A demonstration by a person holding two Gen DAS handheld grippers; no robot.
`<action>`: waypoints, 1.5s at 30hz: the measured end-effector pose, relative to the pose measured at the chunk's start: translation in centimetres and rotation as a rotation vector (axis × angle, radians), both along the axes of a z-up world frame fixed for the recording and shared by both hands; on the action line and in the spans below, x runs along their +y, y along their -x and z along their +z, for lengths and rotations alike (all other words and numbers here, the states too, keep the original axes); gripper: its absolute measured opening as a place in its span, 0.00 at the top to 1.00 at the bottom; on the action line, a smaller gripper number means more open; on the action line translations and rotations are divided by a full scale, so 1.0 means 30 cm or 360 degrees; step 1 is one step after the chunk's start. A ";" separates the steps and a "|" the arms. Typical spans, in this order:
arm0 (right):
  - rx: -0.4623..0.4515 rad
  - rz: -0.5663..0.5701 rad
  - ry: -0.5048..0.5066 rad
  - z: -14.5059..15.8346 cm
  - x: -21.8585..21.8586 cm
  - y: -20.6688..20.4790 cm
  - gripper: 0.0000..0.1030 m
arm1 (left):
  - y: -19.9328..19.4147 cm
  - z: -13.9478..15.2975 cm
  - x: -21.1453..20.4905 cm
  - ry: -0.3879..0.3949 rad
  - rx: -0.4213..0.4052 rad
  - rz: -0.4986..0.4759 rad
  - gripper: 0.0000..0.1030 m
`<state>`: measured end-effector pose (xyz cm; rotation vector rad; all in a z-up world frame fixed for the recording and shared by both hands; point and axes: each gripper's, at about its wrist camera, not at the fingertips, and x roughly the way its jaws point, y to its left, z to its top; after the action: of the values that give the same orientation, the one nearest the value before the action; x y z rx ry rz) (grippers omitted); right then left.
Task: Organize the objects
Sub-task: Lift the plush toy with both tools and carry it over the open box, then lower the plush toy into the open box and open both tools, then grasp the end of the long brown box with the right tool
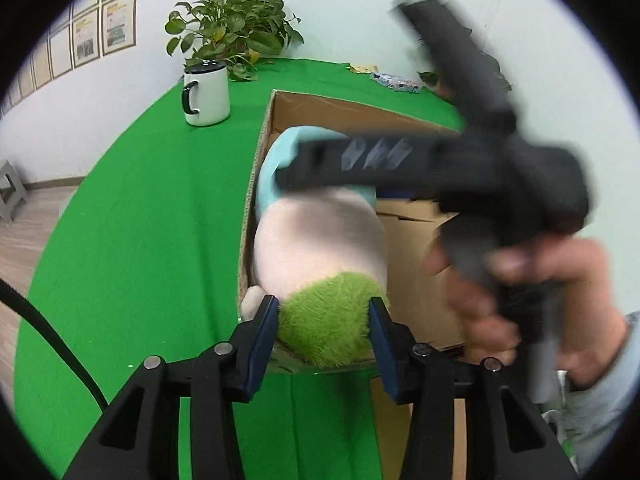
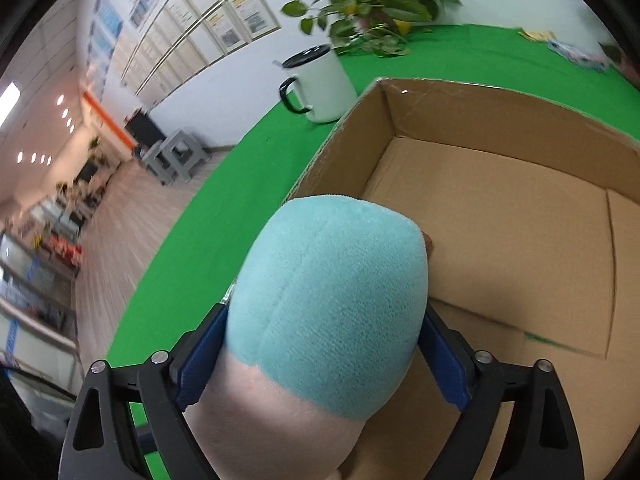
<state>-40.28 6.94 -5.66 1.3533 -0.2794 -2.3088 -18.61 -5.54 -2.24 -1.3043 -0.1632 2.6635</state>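
Plush toy (image 1: 320, 240) lies along the cardboard box's (image 1: 412, 120) left wall, long axis running away from the left camera: green fuzzy end nearest, over the near rim, teal end farthest. Left hand-held gripper (image 1: 324, 322) pinches the green end. Right hand-held gripper (image 2: 322, 356) straddles the teal end (image 2: 332, 304), pads at its sides; squeeze or mere contact, cannot tell. Box floor right of the toy is bare. Only the left view shows the person's hand (image 1: 532, 300). Beyond on the green counter (image 1: 132, 220): white mug (image 1: 206, 94), potted plant (image 1: 232, 36).
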 end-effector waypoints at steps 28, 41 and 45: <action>0.0650 -0.0818 -0.0686 0.278 0.269 -1.114 0.01 | -0.539 0.231 0.127 -0.0001 0.0717 0.0086 0.21; 0.0541 -0.0766 -0.0645 0.132 0.310 -1.347 0.01 | -0.626 0.141 0.122 0.0029 0.0548 0.0058 0.21; 0.0543 -0.0759 -0.0666 0.133 0.309 -1.366 0.01 | -0.642 0.149 0.108 0.0025 0.0575 0.0080 0.21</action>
<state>0.70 16.22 -1.66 1.1227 -0.0015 -3.0826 0.66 -2.29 2.21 -0.8107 -0.1274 2.8909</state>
